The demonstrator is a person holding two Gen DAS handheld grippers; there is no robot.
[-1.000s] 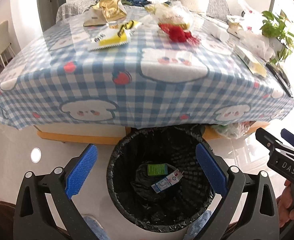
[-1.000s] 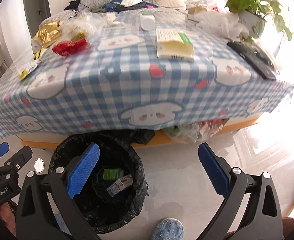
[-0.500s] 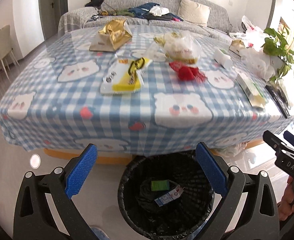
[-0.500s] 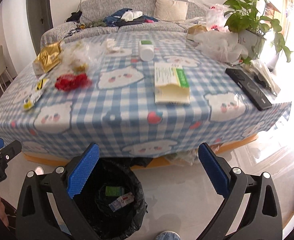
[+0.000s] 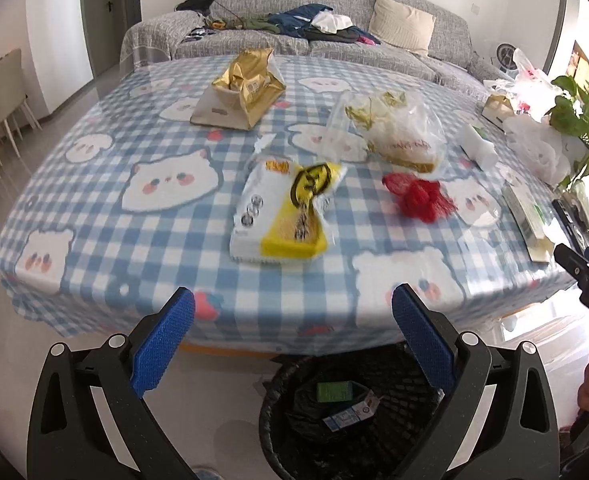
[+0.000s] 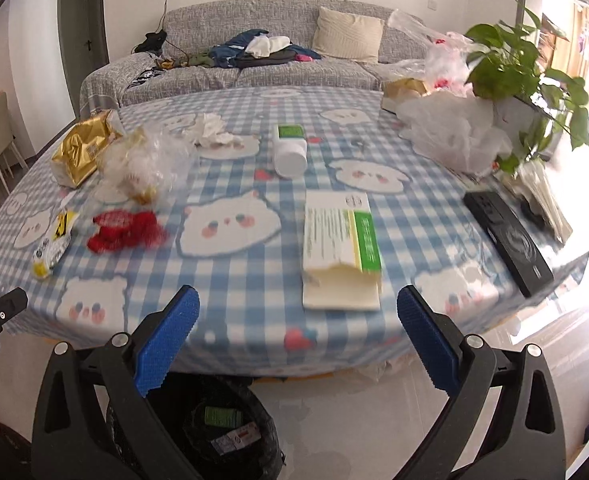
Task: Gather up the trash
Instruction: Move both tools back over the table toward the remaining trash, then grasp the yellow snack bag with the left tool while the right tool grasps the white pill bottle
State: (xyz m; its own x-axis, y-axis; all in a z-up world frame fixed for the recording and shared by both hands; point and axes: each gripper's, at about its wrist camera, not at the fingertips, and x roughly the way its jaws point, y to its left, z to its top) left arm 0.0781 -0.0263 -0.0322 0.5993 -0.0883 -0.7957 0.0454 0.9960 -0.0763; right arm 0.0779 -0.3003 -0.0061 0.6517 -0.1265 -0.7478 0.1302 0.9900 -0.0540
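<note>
Left wrist cam: left gripper [image 5: 292,334] is spread wide w/ nothing between its blue pads, hovering off the near edge of the table [image 5: 94,216], above the floor. Just below & right of it sits the bin [image 5: 278,432], black liner, tucked partly under the table edge; inside lie a green box [image 5: 334,391] & a white/blue wrapper [image 5: 350,410]. On the checked cloth, closest to the gripper, a yellow/white snack bag [image 5: 284,216] lies flat. Right of it, apart, a red crumpled wrapper [image 5: 420,196]. Behind that, a clear plastic bag [image 5: 398,132] w/ stuff inside. Far back left, a gold bag [image 5: 246,86] resting on a beige box. White bottle [image 5: 476,146] lies on its side near the right edge. Right gripper's tip shows at far right of this view.

Right wrist cam: right gripper [image 6: 298,338] also released, pads far apart, empty, at the near table edge [image 6: 254,356]. Bin [image 6: 262,440] is low left, between the left finger & center. Ahead, a green/white carton [image 6: 340,248] lies flat, near end open. Beyond it the white bottle [image 6: 290,152], green label, on its side. Left side: red wrapper [image 6: 124,230], snack bag [image 6: 54,242] near the cloth edge, clear bag [image 6: 142,164], gold bag [image 6: 82,150]. Crumpled tissue [image 6: 212,132] mid-back. Black remote [image 6: 508,236] near the right edge, plant [image 6: 518,64] & white plastic bags [image 6: 454,136] behind it. Sofa [image 6: 254,68] w/ clothes in the background.
</note>
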